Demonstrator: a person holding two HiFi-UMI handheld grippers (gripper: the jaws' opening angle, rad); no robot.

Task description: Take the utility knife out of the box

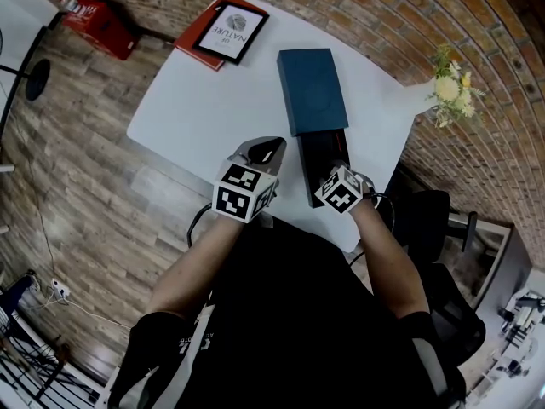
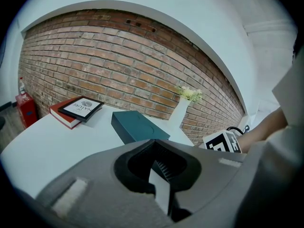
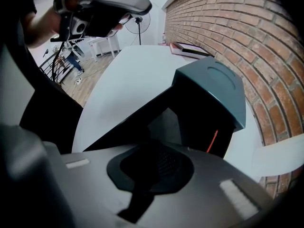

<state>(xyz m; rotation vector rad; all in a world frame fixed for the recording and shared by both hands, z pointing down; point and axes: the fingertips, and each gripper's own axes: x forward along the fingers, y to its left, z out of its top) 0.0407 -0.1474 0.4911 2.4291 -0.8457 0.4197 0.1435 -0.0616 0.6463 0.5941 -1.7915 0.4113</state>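
Utility knife unseen in open box (image 1: 313,92) under closed right fingers (image 3: 166,165); left fingers (image 2: 159,187) closed.

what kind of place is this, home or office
Probably an office or studio workspace: a white table by a brick wall, a black office chair and a red fire extinguisher on the floor.

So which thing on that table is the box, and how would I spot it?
Find the white table beside the brick wall. The box lies on it between the red book and the flower vase. It alone is dark teal, with a black tray slid out.
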